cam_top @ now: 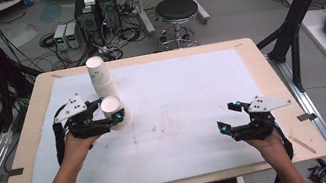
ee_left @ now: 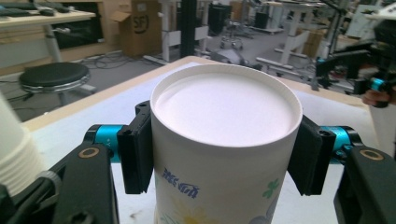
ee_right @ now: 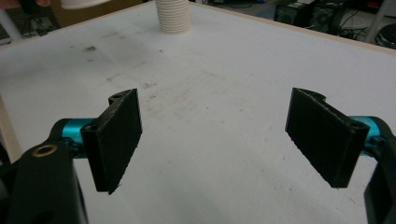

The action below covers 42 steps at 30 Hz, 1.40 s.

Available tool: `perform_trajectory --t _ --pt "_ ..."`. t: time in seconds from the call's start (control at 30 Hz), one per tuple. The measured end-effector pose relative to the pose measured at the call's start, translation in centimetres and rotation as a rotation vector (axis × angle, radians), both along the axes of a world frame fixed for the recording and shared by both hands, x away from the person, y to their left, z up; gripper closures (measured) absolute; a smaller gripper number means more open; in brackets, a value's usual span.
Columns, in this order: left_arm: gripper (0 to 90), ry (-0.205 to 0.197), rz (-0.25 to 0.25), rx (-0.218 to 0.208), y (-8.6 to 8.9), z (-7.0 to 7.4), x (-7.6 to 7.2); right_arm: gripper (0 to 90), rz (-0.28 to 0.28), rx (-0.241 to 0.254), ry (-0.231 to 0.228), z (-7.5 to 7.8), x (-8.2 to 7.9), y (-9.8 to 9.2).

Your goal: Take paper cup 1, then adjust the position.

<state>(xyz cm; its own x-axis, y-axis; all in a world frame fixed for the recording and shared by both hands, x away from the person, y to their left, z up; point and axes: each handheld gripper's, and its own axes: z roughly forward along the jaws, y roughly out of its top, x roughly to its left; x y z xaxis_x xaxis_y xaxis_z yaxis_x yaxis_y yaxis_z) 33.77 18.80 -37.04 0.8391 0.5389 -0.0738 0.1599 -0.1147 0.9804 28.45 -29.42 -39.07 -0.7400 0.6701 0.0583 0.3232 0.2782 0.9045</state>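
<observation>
Paper cup (ee_left: 224, 140) upside down between left tongs (ee_left: 224, 149) — pads touching sides.

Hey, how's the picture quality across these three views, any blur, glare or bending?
High view: soft and even light, slightly low in detail, faint shadows under the cup and the stack. Left gripper view: the cup is sharp, its base glares white, and the room behind bends at the edges. Right gripper view: the pads are sharp, the far stack softer.
</observation>
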Motion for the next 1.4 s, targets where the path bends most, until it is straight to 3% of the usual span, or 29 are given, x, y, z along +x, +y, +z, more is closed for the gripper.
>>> perform_trajectory --t 0.2,0.4,0.57,0.97,1.4 --pt "34.8 0.018 -0.068 0.016 -1.4 -0.7 -0.3 18.8 0.069 0.009 0.01 0.3 0.7 1.2" --pt "34.6 0.028 -0.084 0.008 -2.2 -1.0 -0.6 18.8 0.147 0.013 0.017 0.8 1.6 3.3" --pt "34.3 0.043 -0.117 -0.001 -2.7 -1.2 -0.8 18.9 0.176 0.009 0.031 0.7 2.1 4.6" --pt "34.1 0.051 -0.14 -0.009 -3.9 -1.6 -1.2 18.9 0.215 -0.01 0.021 0.9 2.4 6.0" --pt "33.7 0.053 -0.229 -0.018 -6.5 -1.6 -1.9 18.9 0.281 -0.007 -0.007 0.6 1.4 7.1"
